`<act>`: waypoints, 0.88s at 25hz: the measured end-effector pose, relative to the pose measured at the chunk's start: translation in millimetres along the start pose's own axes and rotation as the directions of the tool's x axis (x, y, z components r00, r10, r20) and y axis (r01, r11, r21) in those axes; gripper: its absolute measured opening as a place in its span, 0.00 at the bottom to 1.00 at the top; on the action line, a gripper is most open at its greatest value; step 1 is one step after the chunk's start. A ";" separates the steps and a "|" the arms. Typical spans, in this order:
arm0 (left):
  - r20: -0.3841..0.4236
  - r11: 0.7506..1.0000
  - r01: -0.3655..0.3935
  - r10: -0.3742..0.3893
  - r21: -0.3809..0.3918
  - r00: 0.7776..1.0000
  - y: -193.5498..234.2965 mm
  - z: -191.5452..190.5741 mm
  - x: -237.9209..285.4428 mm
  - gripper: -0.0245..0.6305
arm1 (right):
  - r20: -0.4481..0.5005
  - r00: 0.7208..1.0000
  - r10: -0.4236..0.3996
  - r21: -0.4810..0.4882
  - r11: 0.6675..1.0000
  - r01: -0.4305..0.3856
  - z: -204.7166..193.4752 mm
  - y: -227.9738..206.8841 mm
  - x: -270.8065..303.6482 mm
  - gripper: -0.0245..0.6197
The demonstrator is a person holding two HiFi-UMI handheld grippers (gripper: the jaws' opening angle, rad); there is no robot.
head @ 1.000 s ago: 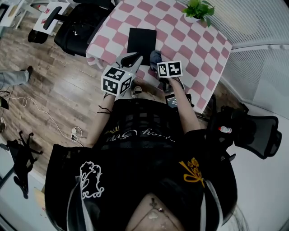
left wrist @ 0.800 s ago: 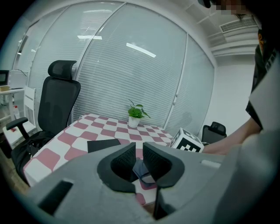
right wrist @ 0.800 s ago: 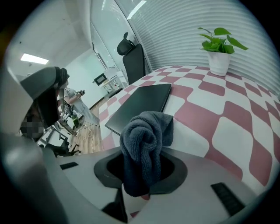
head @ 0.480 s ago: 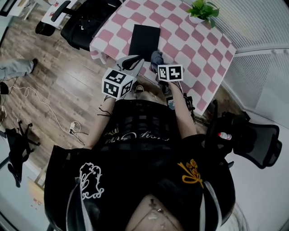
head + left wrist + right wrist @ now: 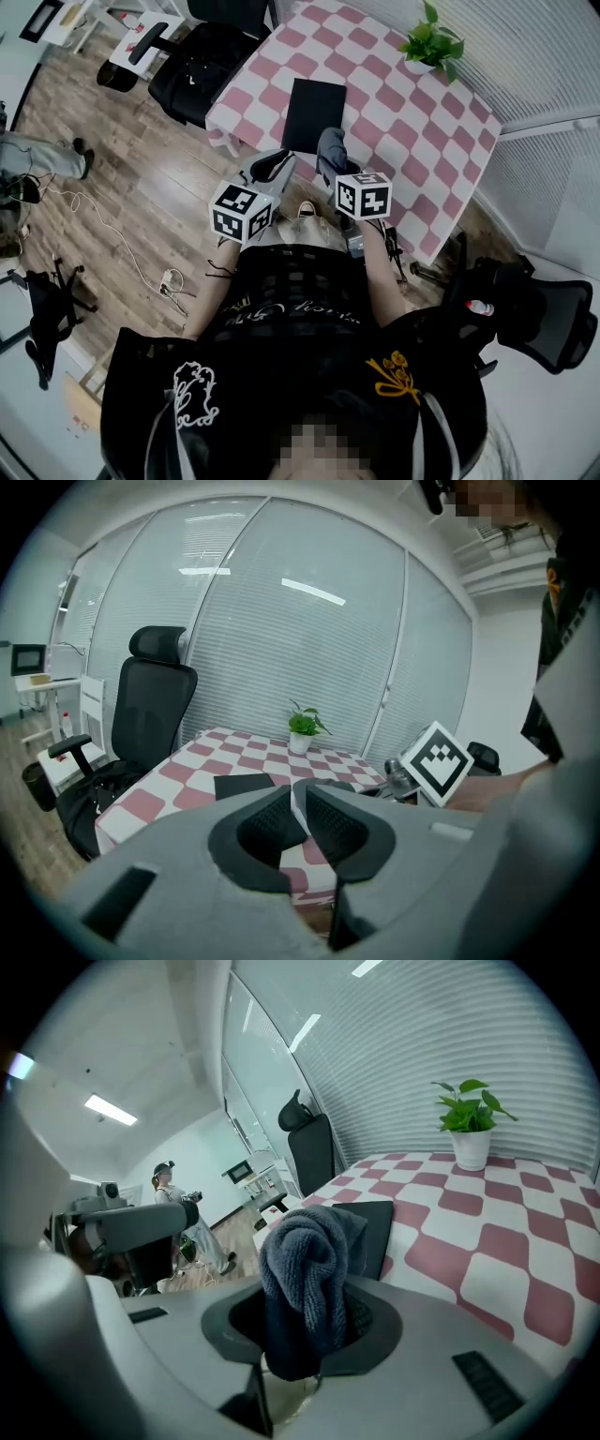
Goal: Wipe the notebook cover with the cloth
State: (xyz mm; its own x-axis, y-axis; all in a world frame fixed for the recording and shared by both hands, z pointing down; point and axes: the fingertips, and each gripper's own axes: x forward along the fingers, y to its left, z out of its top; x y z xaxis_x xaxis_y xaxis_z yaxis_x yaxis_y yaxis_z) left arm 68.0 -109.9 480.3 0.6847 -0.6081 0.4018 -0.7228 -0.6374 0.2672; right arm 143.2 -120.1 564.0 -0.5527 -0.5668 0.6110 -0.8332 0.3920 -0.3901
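Stood at the near edge of a pink-and-white checked table with 1 gripper in each hand. Clamped a bunched grey cloth in the right gripper, with the jaws closed on its lower part and the upper folds bulging above them. Held that cloth over the table's near edge, right at the near right corner of the black notebook; could not tell whether it touched the cover. Found the notebook closed and flat on the table, close to the edge on the person's side, its long sides running away from the body. Carried the left gripper just beside the right one, off the table's edge, near the notebook's near left corner but apart from it. Saw its 2 jaws drawn together to a thin slit in the left gripper view, with nothing between them. Noted 1 potted green plant at the table's far side, well apart from the notebook. Noted a black office chair on the wood floor left of the table, a second chair at the person's right, and loose cables on the floor at the left. Made out 1 person standing far off in the room in the right gripper view.
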 end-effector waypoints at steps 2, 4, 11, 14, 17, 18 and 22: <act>0.007 1.000 0.002 -0.002 0.007 1.000 2.4 3.3 -4.1 0.11 | 0.022 1.000 0.000 -0.004 1.000 0.000 5.0 8.3 -3.9 0.18; 0.010 1.000 0.007 -0.007 0.014 1.000 4.0 4.2 -9.8 0.11 | 0.037 0.999 0.002 -0.002 1.000 -0.002 6.7 17.2 -7.2 0.18; 0.041 0.999 0.025 -0.026 0.046 0.999 17.2 4.3 -51.1 0.11 | 0.099 0.995 -0.011 0.002 1.000 0.011 9.2 55.9 -8.6 0.18; 0.052 0.998 0.031 -0.034 0.060 0.998 27.4 -2.7 -85.4 0.11 | 0.111 0.994 -0.021 -0.010 1.000 0.022 5.7 87.4 -5.4 0.18; 0.050 0.996 0.049 -0.053 0.071 0.997 33.8 -15.9 -119.1 0.11 | 0.124 0.991 -0.042 -0.008 0.999 0.043 -6.4 121.3 -6.1 0.18; 0.052 0.996 0.059 -0.063 0.073 0.997 35.0 -20.0 -129.8 0.11 | 0.129 0.990 -0.051 -0.002 0.999 0.052 -11.6 132.3 -7.2 0.18; 0.053 0.989 0.112 -0.117 0.095 0.992 38.2 -32.9 -167.7 0.11 | 0.154 0.985 -0.077 0.020 0.997 0.074 -33.7 178.3 -10.2 0.18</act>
State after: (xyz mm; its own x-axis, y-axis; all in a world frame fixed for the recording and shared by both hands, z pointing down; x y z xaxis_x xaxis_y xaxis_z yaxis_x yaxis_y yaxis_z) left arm -77.5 -16.7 452.0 0.7687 -0.5536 0.3205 -0.6295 -0.7435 0.2256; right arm 0.9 -20.0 511.4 -0.4834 -0.7002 0.5254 -0.8722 0.3343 -0.3570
